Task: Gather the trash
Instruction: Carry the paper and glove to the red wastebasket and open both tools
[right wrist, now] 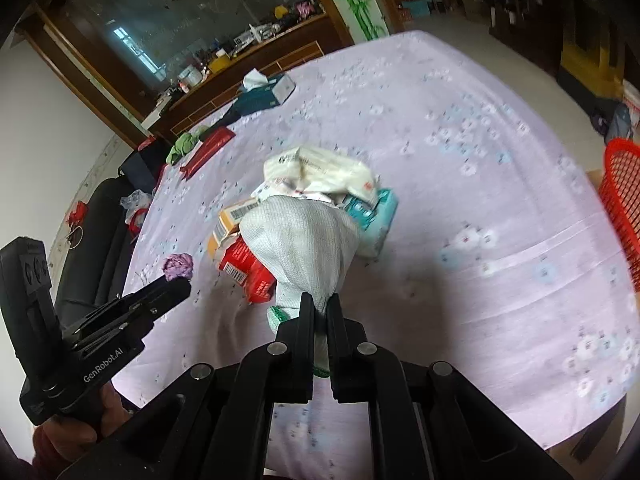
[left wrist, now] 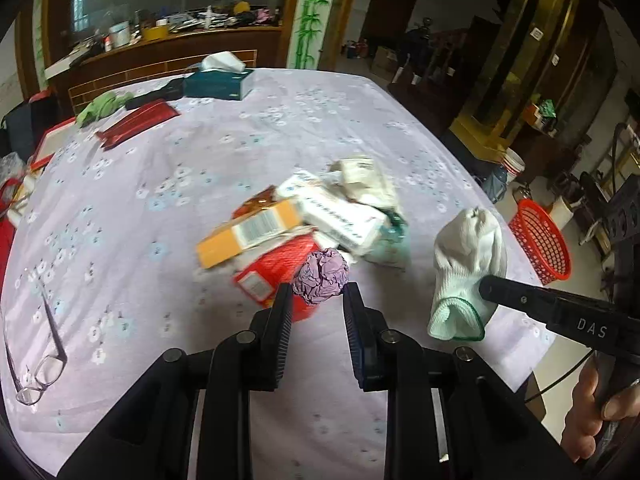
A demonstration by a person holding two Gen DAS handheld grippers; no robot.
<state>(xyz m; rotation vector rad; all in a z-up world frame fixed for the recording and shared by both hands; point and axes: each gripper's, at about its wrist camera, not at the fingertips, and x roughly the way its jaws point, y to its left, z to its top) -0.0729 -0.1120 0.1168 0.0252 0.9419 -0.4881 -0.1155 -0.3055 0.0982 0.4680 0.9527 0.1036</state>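
Right gripper [right wrist: 320, 308] pinches glove [right wrist: 304, 236]; left gripper [left wrist: 318, 304] spread around paper ball [left wrist: 320, 276]; boxes [left wrist: 256, 232] remain, basket [left wrist: 540, 240] waits.

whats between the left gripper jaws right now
A crumpled purple paper ball sits at the tips of the open left gripper, not yet clamped; the left wrist view shows it.
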